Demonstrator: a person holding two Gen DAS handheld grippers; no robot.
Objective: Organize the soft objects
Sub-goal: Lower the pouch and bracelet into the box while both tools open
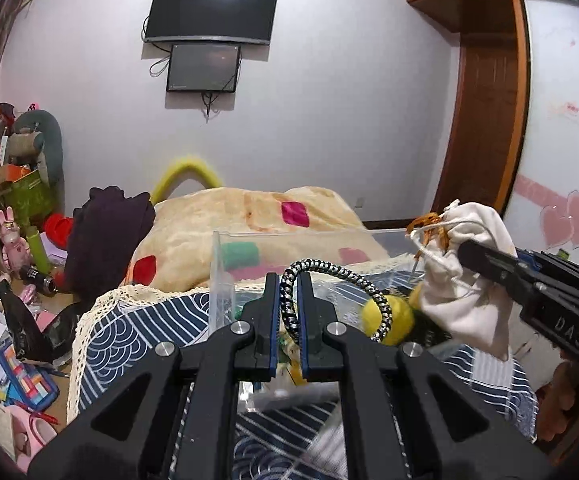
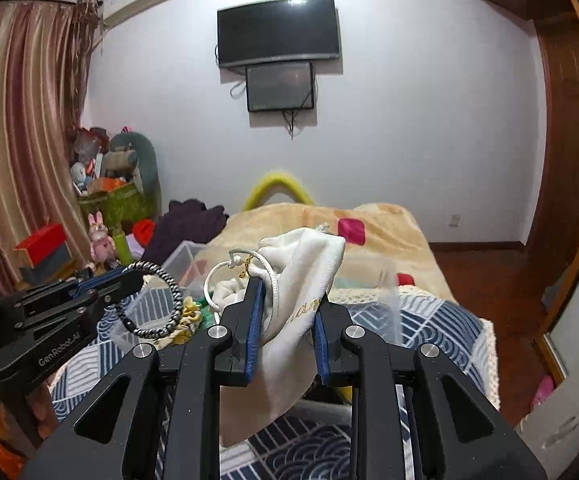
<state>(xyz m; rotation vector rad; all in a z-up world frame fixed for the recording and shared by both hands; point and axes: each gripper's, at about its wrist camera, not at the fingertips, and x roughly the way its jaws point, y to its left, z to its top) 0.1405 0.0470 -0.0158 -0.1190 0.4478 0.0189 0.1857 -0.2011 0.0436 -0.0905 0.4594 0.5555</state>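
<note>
My left gripper (image 1: pixel 288 280) is shut on a black-and-white braided cord loop (image 1: pixel 369 292) and holds it above a clear plastic box (image 1: pixel 221 264) on the bed. It also shows at the left of the right wrist view (image 2: pixel 141 276), with the loop (image 2: pixel 169 308) hanging from it. My right gripper (image 2: pixel 289 292) is shut on a white drawstring pouch (image 2: pixel 301 280), held up over the box. In the left wrist view that gripper (image 1: pixel 465 250) and the pouch (image 1: pixel 469 280) are at the right. A yellow soft ball (image 1: pixel 399 320) lies in the box.
The box stands on a blue wave-pattern cloth (image 1: pixel 129 332) with a lace edge. Behind lies a beige blanket (image 1: pixel 229 220) with coloured patches. Dark purple clothes (image 1: pixel 105 240) and cluttered toys (image 1: pixel 17 240) sit at the left. A wooden door (image 1: pixel 485 120) is at the right.
</note>
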